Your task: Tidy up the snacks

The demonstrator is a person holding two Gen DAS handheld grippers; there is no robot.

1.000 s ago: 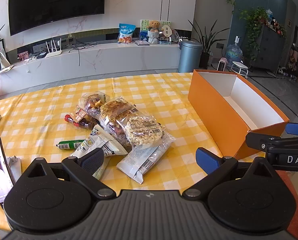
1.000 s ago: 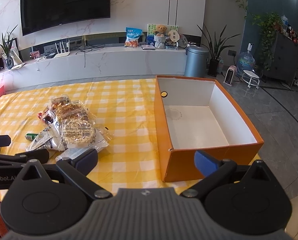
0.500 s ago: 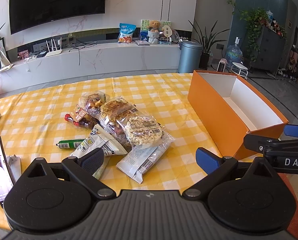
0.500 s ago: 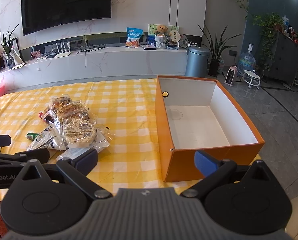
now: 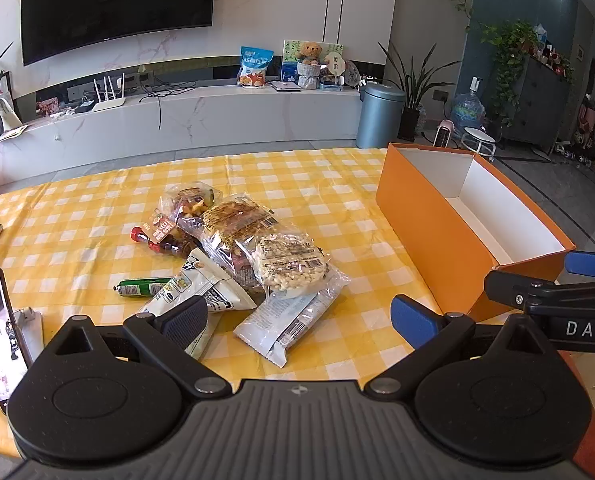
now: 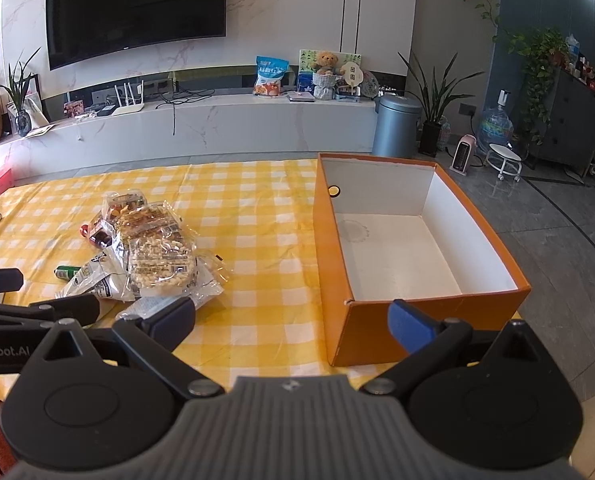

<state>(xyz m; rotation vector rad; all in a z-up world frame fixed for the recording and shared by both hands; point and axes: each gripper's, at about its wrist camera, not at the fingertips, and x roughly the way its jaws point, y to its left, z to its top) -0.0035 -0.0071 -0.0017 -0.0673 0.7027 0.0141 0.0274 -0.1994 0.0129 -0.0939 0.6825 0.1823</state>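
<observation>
Evidently nothing is sorted yet: the orange box (image 6: 413,264) stands empty on the right of the bench (image 5: 297,184), and every snack remains in one heap (image 5: 237,252) at the middle, well apart from the box. The peanut-brittle pack (image 5: 289,260) lies on top, a green sausage stick (image 5: 143,286) beside the heap. The left claw (image 5: 299,318) and the right claw (image 6: 291,318) both hover with jaws apart, holding nothing. Readable writing is scarce: "DAS" on one claw's arm, "nRobot.AI" on the other; packet labels are too small to read.
</observation>
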